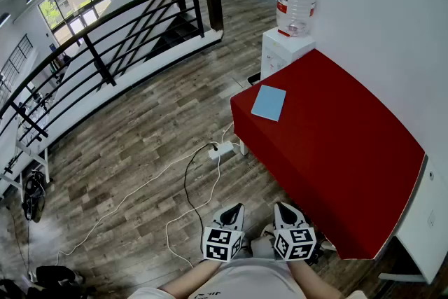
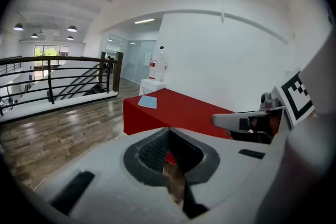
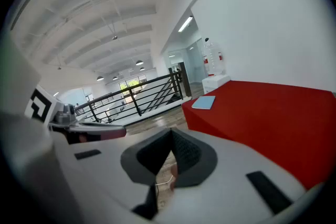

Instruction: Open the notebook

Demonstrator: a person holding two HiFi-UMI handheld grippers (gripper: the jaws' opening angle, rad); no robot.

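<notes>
Held low, side by side: left gripper [image 2: 168,131] and right gripper [image 3: 170,132], each with jaws pressed together and nothing between them. Thin light-blue closed notebook [image 1: 269,102] lies flat well ahead of both, slightly right, at the far corner of the long red-covered table [image 1: 343,150]. White water dispenser [image 1: 283,51] stands just beyond.

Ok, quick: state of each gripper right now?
Left gripper: closed, holding nothing.
Right gripper: closed, holding nothing.
</notes>
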